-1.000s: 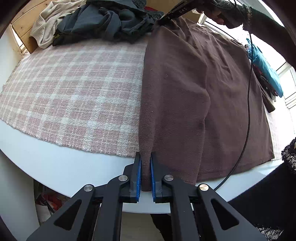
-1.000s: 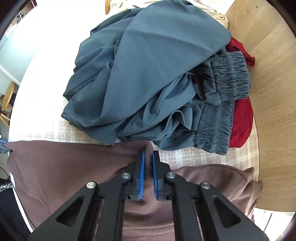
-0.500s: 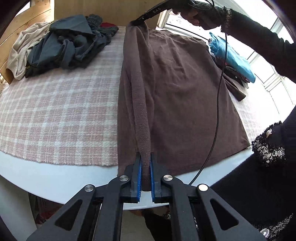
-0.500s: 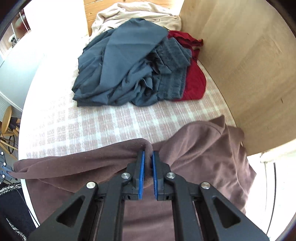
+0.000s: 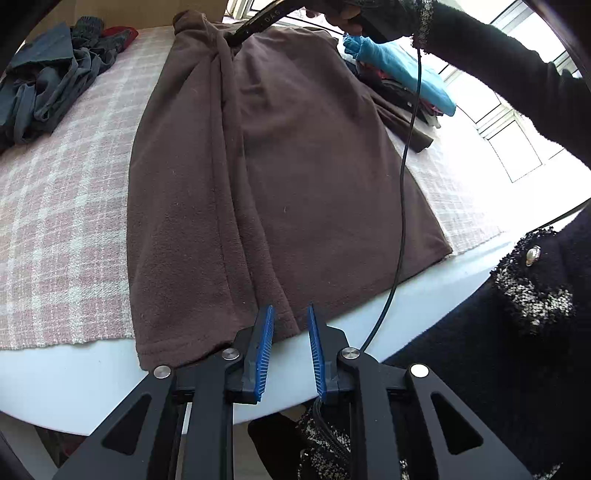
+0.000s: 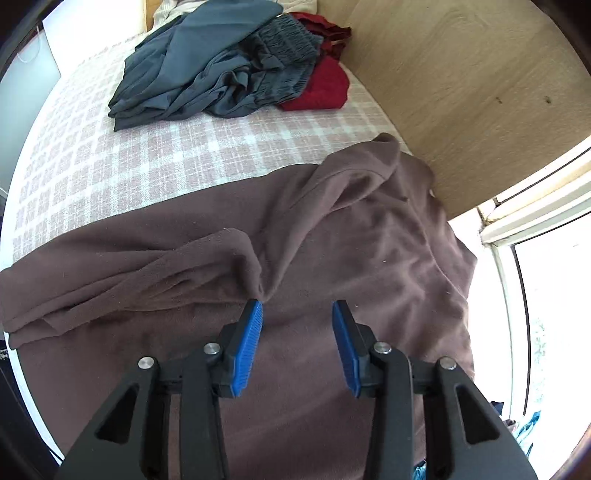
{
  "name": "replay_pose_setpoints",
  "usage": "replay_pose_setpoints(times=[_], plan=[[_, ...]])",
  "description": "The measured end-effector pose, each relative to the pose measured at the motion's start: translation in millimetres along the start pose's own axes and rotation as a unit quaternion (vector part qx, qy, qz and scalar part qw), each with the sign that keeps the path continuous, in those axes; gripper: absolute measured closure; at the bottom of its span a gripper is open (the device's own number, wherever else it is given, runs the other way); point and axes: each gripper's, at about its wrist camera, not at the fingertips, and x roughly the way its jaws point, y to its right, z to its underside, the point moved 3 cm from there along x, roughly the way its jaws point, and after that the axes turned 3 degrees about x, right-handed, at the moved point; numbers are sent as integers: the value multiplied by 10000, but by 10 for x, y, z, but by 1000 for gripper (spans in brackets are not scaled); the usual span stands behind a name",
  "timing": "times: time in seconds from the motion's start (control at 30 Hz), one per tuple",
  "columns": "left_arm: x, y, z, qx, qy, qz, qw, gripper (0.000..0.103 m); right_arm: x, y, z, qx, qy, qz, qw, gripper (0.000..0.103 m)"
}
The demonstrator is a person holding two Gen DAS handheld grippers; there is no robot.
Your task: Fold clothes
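A brown fleece garment (image 5: pixel 288 177) lies flat on the pink plaid cloth (image 5: pixel 62 206), its left side folded over toward the middle. My left gripper (image 5: pixel 290 328) is open at the garment's near hem by the table edge, holding nothing. My right gripper (image 6: pixel 297 325) is open just above the garment's far end (image 6: pixel 332 236), where a pinched ridge of cloth stands by its left pad. The right gripper also shows at the top of the left wrist view (image 5: pixel 258 26).
A pile of dark grey, red and beige clothes (image 6: pixel 229 74) lies on the far side of the plaid cloth. A wooden panel (image 6: pixel 461 92) stands behind the garment. Blue and dark clothes (image 5: pixel 402 70) are stacked at the right. A black cable (image 5: pixel 402 184) hangs across the garment.
Both grippers carried the garment's left edge rightward over its middle, laid it down and opened. The fold now rests on the garment.
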Motion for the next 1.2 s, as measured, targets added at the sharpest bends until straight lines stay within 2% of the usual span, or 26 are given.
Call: replay_pose_setpoints(times=[0.07,0.17,0.23,0.3,0.4,0.43,0.5,0.53,0.57,0.63,0.77,0.87,0.97,1.1,1.17,1.2], plan=[[-212,-40,45,-38,152,-114,9998,79,-176,75,-17,344,247,-174,9989,64],[-352,-325,16,-294,355,-531,9975,76,-263,-50,-142,657,620,-674,9936,64],[-410,-499,-21,-420,467,-806,9948,76,-87,-271,-205,497,521,-660,9952,64],[-216,-552,-171,-253,425,-1017,9936,76,162,-468,-194,294,223,-509,9980,64],[118,-516,-223,-190,167,-594,9979,76,495,-562,88,63,-490,-581,9971,64],[226,-487,-199,-152,26,-518,9985,76,435,-497,113,188,-400,-730,9964,64],[312,-375,-110,106,-140,-594,9981,72,265,-252,64,795,-241,-1113,9903,64],[275,-345,-99,124,-165,-573,9981,72,167,-111,3,1088,8,-1263,9860,64],[218,-342,-112,57,-162,-562,9983,72,96,31,-74,1300,237,-1226,9836,64],[61,-336,-209,6,97,-622,9980,72,78,257,-250,1515,453,-781,9843,64],[23,-331,-519,243,366,-802,9958,72,321,615,-637,1999,511,-452,9774,64],[233,-399,-658,295,163,-863,9957,72,536,911,-863,2388,359,-360,9697,64],[405,-438,-651,328,-88,-866,9957,72,687,1102,-1080,2450,266,-244,9689,64],[455,-473,-634,285,-174,-759,9966,72,969,1220,-1216,2496,-64,-420,9674,64],[442,-502,-628,240,-181,-690,9972,72,1060,1176,-1213,2389,-163,-521,9695,76],[435,-513,-620,221,-174,-664,9974,72,1086,1146,-1203,2325,-188,-545,9709,91]])
